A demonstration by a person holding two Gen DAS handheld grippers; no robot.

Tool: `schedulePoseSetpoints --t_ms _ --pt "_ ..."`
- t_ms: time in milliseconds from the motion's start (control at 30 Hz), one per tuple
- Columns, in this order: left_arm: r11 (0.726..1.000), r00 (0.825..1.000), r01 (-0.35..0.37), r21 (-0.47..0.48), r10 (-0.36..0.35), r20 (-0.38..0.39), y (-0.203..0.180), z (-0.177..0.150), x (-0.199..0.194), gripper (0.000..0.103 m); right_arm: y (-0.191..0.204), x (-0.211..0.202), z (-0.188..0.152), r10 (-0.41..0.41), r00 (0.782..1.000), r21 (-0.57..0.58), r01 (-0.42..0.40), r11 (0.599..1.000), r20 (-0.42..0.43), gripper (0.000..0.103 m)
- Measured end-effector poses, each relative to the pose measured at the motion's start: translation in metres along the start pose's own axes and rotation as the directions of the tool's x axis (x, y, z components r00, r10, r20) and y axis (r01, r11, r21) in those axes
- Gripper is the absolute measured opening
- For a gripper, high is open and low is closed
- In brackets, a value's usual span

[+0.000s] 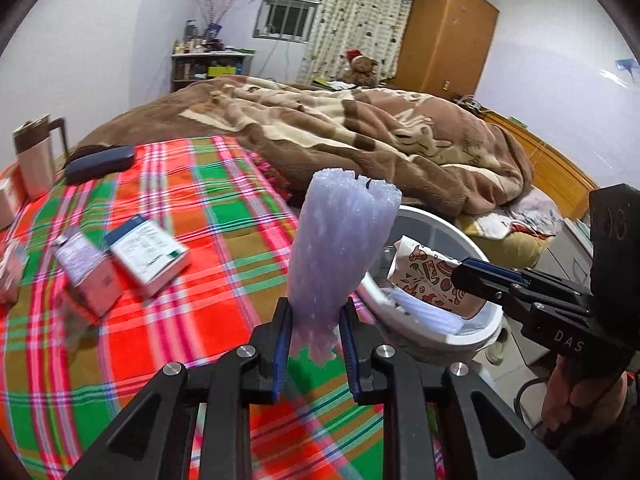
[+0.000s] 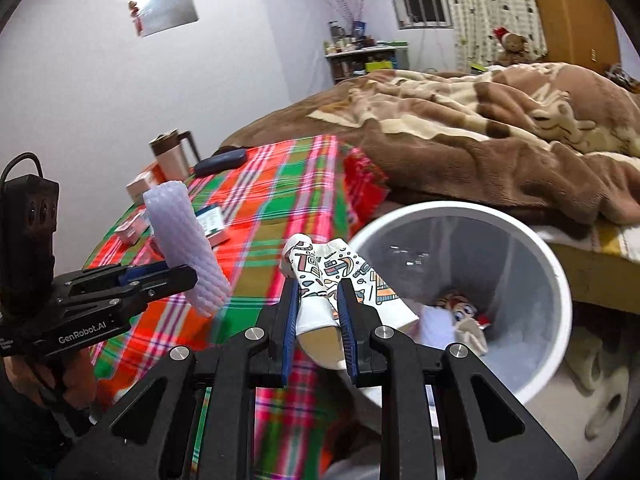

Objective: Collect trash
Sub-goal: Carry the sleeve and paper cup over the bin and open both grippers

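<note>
Pinching a foam net sleeve [image 1: 340, 248] beside the white bin [image 2: 532, 240], the left gripper [image 1: 316, 320] risks dropping it short on the plaid cloth [image 1: 160, 320], while the right gripper [image 2: 318, 312] clamps a printed paper wrapper [image 2: 332, 276] near the rim.

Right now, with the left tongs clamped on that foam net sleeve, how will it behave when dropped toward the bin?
The foam sleeve looks soft: it pinches narrow between the left tongs yet flares above. Probably very light, so it may drift or bounce off the bin rim. It stands upright unsupported, so it seems springy rather than floppy.
</note>
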State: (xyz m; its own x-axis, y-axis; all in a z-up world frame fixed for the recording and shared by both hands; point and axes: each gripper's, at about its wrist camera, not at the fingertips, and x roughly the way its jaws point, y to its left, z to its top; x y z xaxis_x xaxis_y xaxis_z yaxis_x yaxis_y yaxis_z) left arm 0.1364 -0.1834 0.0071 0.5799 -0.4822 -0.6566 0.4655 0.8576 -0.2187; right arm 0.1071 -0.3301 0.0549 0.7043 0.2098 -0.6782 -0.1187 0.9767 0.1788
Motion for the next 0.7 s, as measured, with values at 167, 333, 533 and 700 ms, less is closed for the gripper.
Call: schedulePoseSetpoints --t_ms 167,333,533,700 --pt "0.999 0.999 0.033 0.03 -0.032 -0.01 -0.019 0.008 0.014 0.024 -0.017 -0.006 0.0 -0.036 0.999 0.034 0.036 0.999 0.011 0.02" --pt "0.997 0.998 0.063 0.048 -0.061 -0.026 -0.035 0.014 0.028 0.024 -0.031 -0.008 0.0 -0.066 0.998 0.062 0.065 0.996 0.018 0.02" --pt "0.993 0.994 0.098 0.063 -0.095 -0.047 -0.049 0.02 0.047 0.024 -0.047 -0.009 -0.005 -0.093 0.996 0.098 0.092 0.991 0.011 0.02" --pt "0.988 0.989 0.135 0.077 -0.129 -0.075 -0.062 0.019 0.064 0.024 -0.059 -0.008 -0.008 -0.112 0.994 0.125 0.111 0.986 -0.003 0.02"
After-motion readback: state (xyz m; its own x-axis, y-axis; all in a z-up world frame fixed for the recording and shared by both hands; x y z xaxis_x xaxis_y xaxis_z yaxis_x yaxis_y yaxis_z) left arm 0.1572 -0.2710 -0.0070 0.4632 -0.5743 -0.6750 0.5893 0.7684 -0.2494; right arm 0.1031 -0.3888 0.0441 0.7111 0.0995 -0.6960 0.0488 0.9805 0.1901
